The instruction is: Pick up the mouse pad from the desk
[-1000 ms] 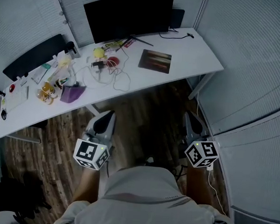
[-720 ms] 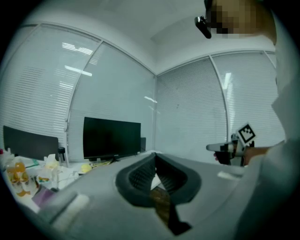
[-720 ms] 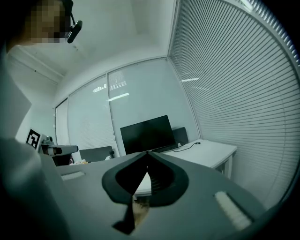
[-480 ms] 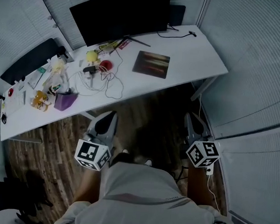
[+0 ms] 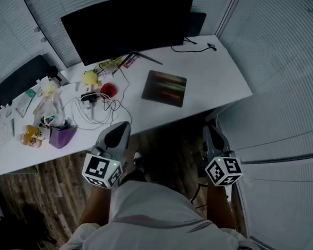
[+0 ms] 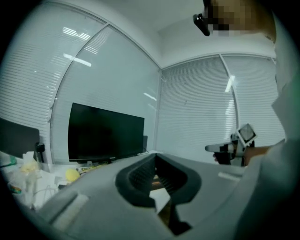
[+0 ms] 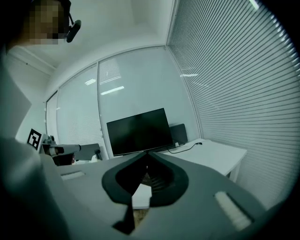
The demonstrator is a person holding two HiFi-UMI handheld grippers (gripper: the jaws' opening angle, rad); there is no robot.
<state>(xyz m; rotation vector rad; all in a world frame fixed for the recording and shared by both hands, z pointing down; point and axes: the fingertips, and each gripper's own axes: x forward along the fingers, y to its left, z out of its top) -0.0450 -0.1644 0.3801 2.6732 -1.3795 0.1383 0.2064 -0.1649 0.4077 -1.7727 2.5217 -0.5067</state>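
The mouse pad [image 5: 164, 88], a dark rectangle with reddish and green streaks, lies flat on the white desk [image 5: 224, 78], right of the middle. Both grippers hang in front of the desk's near edge, over the wooden floor, apart from the pad. My left gripper [image 5: 121, 126] is shut and empty, its tip just below the desk edge, left of the pad. My right gripper [image 5: 208, 129] is also shut and empty, below the desk's right part. In the left gripper view the jaws [image 6: 154, 157] meet; in the right gripper view the jaws [image 7: 147, 153] meet too.
A black monitor [image 5: 126, 23] stands at the back of the desk. Left of the pad lie tangled cables [image 5: 93, 109], a red object [image 5: 108, 89], a yellow ball [image 5: 91, 78] and a purple container [image 5: 63, 135]. A black chair [image 5: 15, 82] stands at the left; blind-covered walls close in on the right.
The person has stepped toward the desk. Both grippers moved forward to its near edge, and the mouse pad now lies closer. Both jaws stayed shut.
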